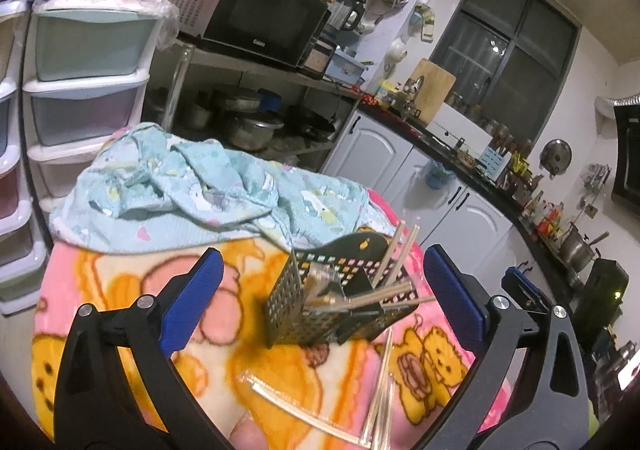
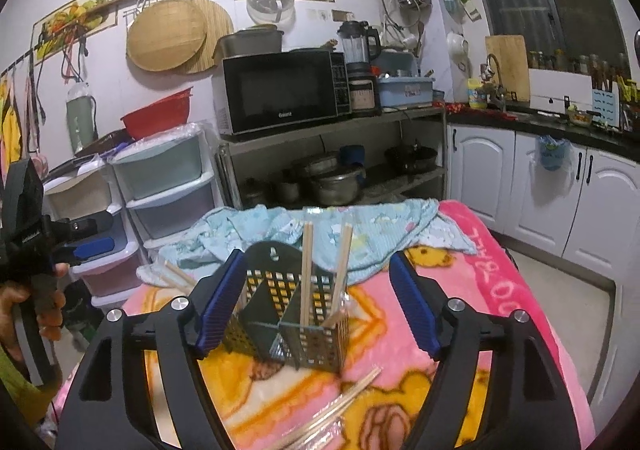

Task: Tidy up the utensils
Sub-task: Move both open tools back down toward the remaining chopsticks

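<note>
A dark perforated utensil holder [image 1: 320,298] [image 2: 288,314] with compartments stands on a pink cartoon blanket [image 1: 120,290] [image 2: 480,290]. Several wrapped chopsticks [image 1: 396,262] [image 2: 307,270] stick out of it. More wrapped chopsticks [image 1: 380,402] [image 2: 332,410] lie loose on the blanket in front of it. My left gripper [image 1: 320,290] is open and empty, with the holder between its blue pads. My right gripper [image 2: 316,302] is open and empty, with the holder between its fingers. The left gripper also shows at the left edge of the right wrist view [image 2: 86,246].
A crumpled light blue cloth [image 1: 192,186] [image 2: 304,226] lies on the blanket behind the holder. Plastic drawers [image 1: 80,90] [image 2: 168,186] stand at the left. A metal shelf with a microwave [image 2: 280,90] and pots stands behind. White cabinets [image 2: 540,190] stand at the right.
</note>
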{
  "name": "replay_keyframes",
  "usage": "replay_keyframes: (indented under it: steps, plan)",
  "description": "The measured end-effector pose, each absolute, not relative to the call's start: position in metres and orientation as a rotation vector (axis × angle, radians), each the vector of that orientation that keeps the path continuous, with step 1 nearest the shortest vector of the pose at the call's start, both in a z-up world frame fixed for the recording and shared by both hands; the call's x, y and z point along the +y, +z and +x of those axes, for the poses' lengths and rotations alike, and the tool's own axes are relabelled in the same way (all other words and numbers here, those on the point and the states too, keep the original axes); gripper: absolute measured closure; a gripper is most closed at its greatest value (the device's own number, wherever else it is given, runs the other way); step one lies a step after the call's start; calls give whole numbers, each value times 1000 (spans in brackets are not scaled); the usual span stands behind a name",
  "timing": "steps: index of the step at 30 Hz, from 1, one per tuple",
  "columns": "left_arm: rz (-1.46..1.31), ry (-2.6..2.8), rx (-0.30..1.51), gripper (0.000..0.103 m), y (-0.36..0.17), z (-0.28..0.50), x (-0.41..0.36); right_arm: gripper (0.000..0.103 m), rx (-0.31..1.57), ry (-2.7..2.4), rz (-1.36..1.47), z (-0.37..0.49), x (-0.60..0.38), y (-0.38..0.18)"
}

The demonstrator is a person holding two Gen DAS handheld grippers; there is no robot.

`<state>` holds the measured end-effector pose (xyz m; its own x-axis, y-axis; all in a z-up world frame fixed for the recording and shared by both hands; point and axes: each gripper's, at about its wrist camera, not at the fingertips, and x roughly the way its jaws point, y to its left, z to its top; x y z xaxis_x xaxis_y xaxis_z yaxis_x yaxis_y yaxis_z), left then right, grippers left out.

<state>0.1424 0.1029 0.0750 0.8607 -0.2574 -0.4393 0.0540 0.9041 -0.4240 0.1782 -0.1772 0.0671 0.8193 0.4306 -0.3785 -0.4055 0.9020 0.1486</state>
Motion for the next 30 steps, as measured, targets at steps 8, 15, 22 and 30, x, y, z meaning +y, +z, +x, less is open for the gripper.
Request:
replay_keyframes:
  steps: [8,15,22,30]
  plan:
    - [-386,-164,553,11,59,138,94,27,473,443,35,168,-178,52]
    - [-372,-165,593,11,44,134,87,26,512,450,15,161,-177,41]
    - [-369,-167,640,11,28,131,81,26,549,463,-10,156,-173,32]
    - [-372,-170,689,11,11,130,76,26,610,452,-17,156,-178,16]
